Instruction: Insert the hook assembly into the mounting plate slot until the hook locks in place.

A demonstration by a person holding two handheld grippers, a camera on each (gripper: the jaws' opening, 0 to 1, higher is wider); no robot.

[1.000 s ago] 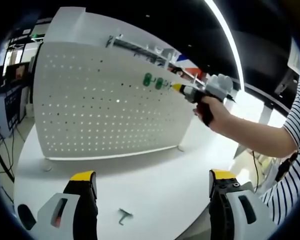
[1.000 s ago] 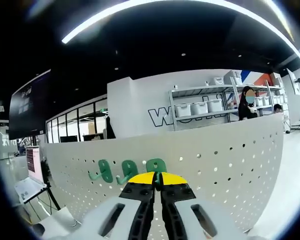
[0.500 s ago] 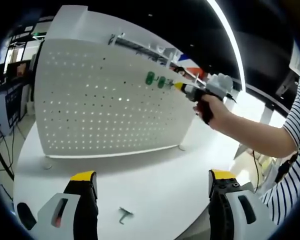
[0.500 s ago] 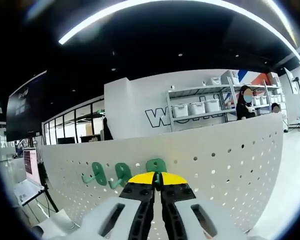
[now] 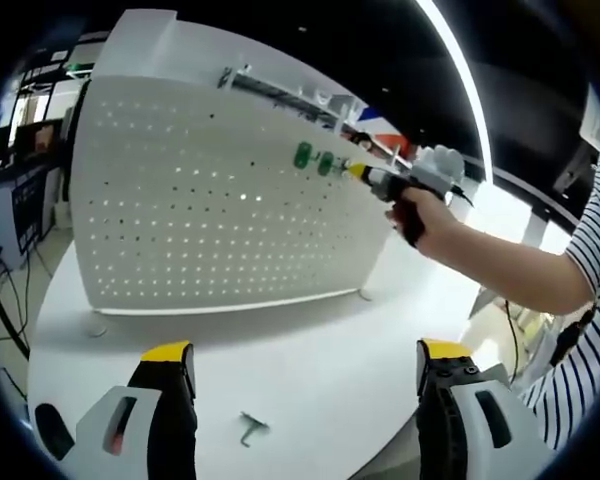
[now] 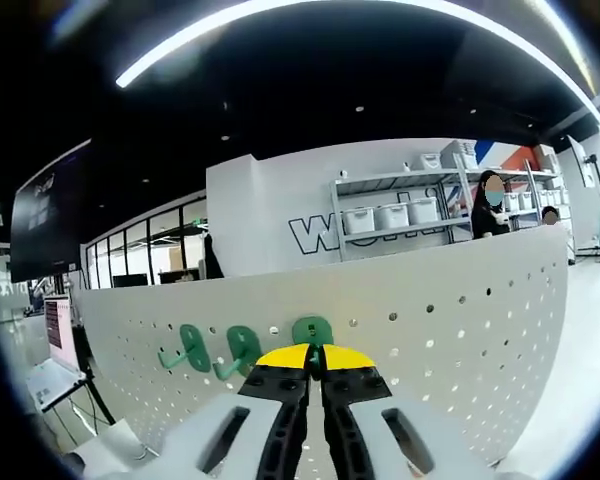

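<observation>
White tabletop (image 5: 320, 370) is carrying an upright perforated mounting plate (image 5: 200, 200), with shelving and a dark ceiling showing behind it. Near the plate's upper edge two green hooks (image 6: 215, 350) are already sitting in their holes, and a third green hook (image 6: 312, 331) is being held flat against the plate beside them. A small metal hook (image 5: 248, 429) is lying loose on the table, well apart from the plate.

Judging from this, the risk is a half-seated hook: if the tabs are missing the holes (they are hidden behind the yellow tips), pressing could skid the piece along the plate or drop it when released. Pushing hard near the top could also be tipping the freestanding plate backward.

Right gripper (image 6: 315, 358) is pinching the third hook, jaws nearly together with only its thin edge between them. Left gripper (image 5: 300, 352) is hovering over the table, jaws spread wide and holding nothing.
</observation>
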